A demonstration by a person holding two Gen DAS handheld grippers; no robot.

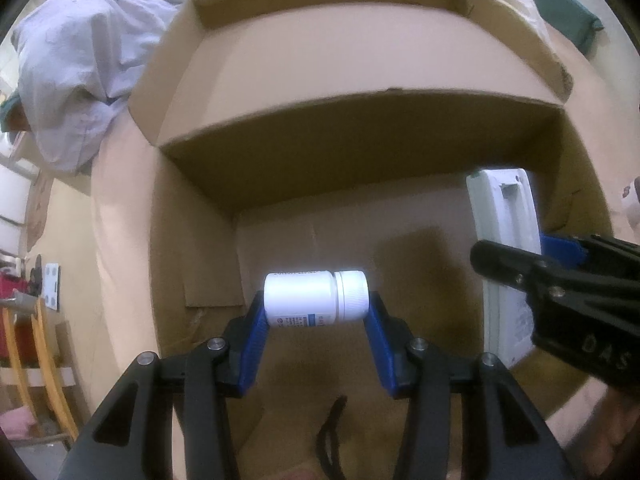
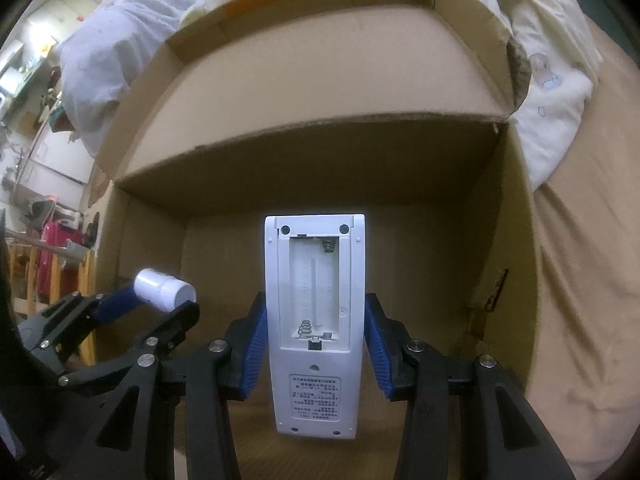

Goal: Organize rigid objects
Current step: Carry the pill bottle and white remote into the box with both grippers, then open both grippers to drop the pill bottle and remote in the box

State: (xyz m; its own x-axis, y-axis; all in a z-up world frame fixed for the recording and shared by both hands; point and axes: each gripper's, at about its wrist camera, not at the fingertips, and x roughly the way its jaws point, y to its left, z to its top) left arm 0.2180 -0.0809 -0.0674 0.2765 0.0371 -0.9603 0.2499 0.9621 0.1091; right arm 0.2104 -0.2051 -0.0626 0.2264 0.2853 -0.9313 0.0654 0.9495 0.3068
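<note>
My left gripper (image 1: 316, 306) is shut on a white pill bottle (image 1: 314, 298), held sideways with its cap to the right, above the inside of an open cardboard box (image 1: 360, 184). My right gripper (image 2: 316, 312) is shut on a white remote control (image 2: 315, 320), back side up with the battery bay open. In the left wrist view the remote (image 1: 506, 240) and right gripper (image 1: 516, 264) are at the right, over the box. In the right wrist view the bottle (image 2: 164, 289) and left gripper (image 2: 158, 304) are at the lower left.
The box's far flap (image 2: 312, 76) stands folded up. Crumpled white and cream bedding (image 1: 80, 60) lies behind and beside the box (image 2: 548, 92). A black strap (image 1: 332, 436) lies on the box floor. Furniture and a pink suitcase (image 2: 56, 256) stand at the far left.
</note>
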